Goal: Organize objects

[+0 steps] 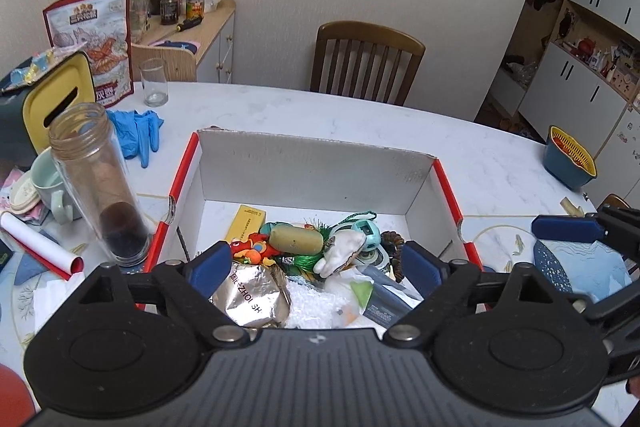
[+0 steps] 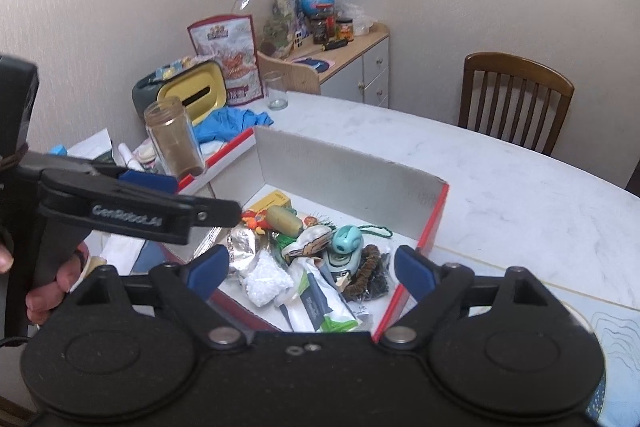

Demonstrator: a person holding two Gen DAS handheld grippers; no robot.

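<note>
A cardboard box (image 1: 316,167) with red outer walls and a white inside sits on the white marble table (image 1: 360,115). It holds several small things: a silver foil pack (image 1: 256,295), an olive oblong piece (image 1: 294,239), an orange toy (image 1: 252,251), a teal gadget (image 1: 366,235) and a yellow carton (image 1: 246,221). My left gripper (image 1: 318,263) hovers open over this pile, blue pads wide apart and touching nothing. My right gripper (image 2: 314,267) is open above the box's near right corner (image 2: 384,323), over a wipes packet (image 2: 320,307) and brown beads (image 2: 366,271). A hand (image 2: 52,291) holds the left gripper (image 2: 208,199).
Left of the box stand a tall glass jar (image 1: 100,187), a mug (image 1: 48,183), a red-and-white paper roll (image 1: 40,243), blue gloves (image 1: 136,135) and a yellow-lidded bin (image 1: 60,99). A drinking glass (image 1: 154,83) is farther back. A blue-and-yellow basket (image 1: 570,159) sits far right; a wooden chair (image 1: 366,63) stands behind.
</note>
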